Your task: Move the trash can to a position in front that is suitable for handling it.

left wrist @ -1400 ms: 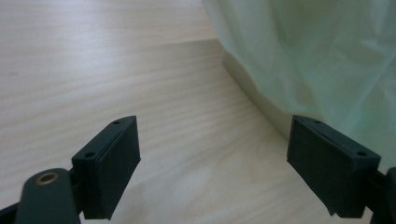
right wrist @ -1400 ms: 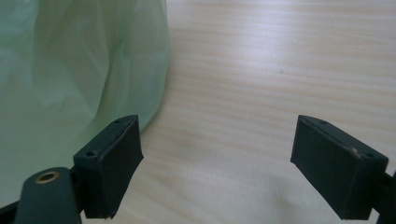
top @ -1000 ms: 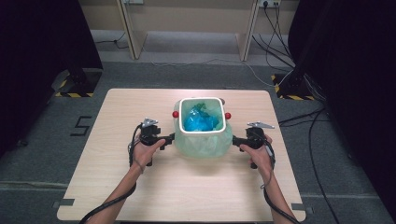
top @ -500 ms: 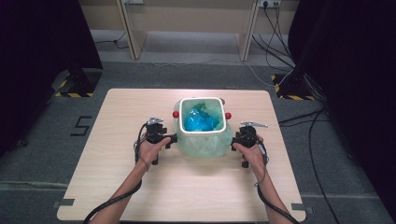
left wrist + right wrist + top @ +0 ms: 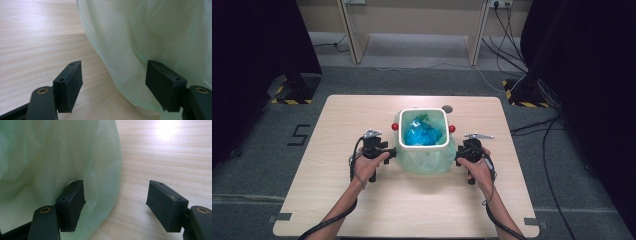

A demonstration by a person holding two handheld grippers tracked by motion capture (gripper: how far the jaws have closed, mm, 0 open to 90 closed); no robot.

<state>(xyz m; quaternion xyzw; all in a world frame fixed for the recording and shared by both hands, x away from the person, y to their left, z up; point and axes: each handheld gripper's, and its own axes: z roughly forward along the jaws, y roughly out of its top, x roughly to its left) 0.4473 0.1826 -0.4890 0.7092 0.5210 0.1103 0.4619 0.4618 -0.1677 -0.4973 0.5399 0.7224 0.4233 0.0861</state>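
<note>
- Surface: rectangular table (image 5: 337, 200) with a pale wood-grain laminate top, matte, straight grain running across; rounded corners.
- Room: grey carpet-like floor (image 5: 257, 165); yellow-black hazard tape (image 5: 290, 101) on a stand base at far left and again at far right; dark curtains on both sides; loose cables (image 5: 532, 127) trail across the floor at right; pale wooden furniture legs along the far wall.
- Bin (image 5: 422, 145): small, squarish with rounded corners, white rim, standing at table centre; two red knobs (image 5: 395, 126) at its left and right sides.
- Bag (image 5: 155, 32): thin, translucent, pale green film lining the bin and draped down its outside, wrinkled and soft-folded; crumpled blue material (image 5: 419, 135) lies inside.
- Small dark round disc (image 5: 447, 108) on the table just behind the bin.
- Left gripper (image 5: 113, 83): at the bin's left side, jaws wide apart but just been closing; a loose fold of bag film sits between them, one pad against the film, the other pad over bare table.
- Right gripper (image 5: 116, 203): at the bin's right side, jaws likewise wide and just been closing; bag film bulges between them, brushing one pad, the other pad clear of it.
- Pads: black, blocky, flat-faced.
</note>
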